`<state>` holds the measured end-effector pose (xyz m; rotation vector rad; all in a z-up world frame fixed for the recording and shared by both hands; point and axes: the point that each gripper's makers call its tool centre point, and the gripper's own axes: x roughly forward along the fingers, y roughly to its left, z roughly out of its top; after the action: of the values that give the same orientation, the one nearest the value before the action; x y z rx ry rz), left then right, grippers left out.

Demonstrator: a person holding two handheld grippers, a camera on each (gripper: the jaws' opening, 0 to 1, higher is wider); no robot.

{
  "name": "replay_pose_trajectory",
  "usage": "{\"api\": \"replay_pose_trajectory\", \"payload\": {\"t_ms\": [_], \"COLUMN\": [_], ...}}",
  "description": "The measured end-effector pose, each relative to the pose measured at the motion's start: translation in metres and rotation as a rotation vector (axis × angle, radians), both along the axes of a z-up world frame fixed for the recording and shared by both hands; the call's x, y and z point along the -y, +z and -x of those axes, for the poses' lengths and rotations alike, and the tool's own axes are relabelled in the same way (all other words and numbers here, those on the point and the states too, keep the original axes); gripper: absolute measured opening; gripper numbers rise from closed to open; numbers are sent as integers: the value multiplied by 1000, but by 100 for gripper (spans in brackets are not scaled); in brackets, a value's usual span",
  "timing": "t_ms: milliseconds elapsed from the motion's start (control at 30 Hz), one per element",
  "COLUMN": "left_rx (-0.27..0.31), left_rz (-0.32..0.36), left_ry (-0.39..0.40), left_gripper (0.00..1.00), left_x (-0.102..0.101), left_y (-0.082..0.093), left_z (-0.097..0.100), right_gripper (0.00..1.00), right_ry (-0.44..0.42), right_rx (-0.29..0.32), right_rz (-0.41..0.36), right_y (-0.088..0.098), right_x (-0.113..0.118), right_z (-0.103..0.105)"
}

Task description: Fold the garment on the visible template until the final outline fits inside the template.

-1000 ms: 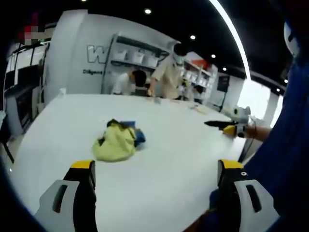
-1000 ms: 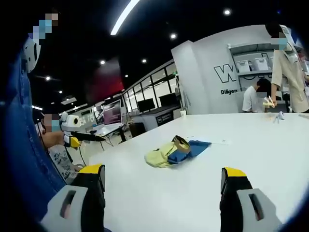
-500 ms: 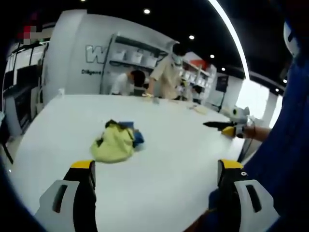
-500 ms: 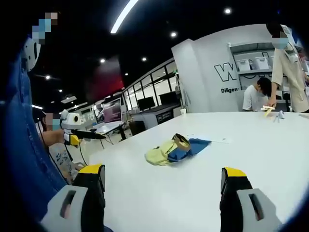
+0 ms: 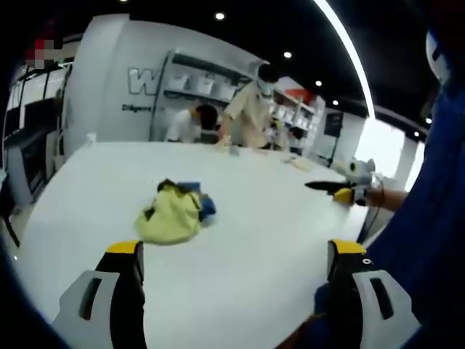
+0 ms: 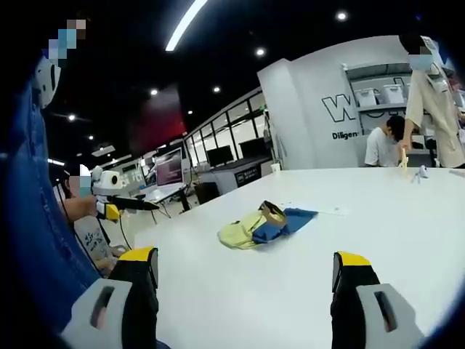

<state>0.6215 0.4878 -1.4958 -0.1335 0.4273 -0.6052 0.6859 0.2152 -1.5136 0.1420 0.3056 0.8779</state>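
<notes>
Your left gripper (image 5: 234, 263) and right gripper (image 6: 245, 273) both hover over the near edge of the white table (image 5: 254, 240) with jaws spread wide, holding nothing. The crumpled yellow-and-blue garment (image 5: 174, 212) lies bunched toward the table's middle, well apart from both. Two people (image 5: 247, 113) stand at the far edge.

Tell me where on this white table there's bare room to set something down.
Most of the white table is bare: the wide stretch between the crumpled yellow and blue garment and the left gripper, and the same near stretch before the right gripper. The far side beyond the garment is free up to the two people. Only the garment's own spot is taken.
</notes>
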Motion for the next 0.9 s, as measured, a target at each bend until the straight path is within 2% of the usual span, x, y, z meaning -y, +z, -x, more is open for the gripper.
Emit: {"api": "replay_pose_trajectory", "payload": {"t_ms": [900], "left_rx": [-16], "left_rz": [-17], "left_ry": [-13], "left_gripper": [99], "left_x": [-1], "left_y": [-6], "left_z": [-1], "right_gripper": [99], "right_ry": [-19], "right_rx": [-7], "right_rz": [-6], "right_y": [0], "right_x": [2], "right_z": [-1]}}
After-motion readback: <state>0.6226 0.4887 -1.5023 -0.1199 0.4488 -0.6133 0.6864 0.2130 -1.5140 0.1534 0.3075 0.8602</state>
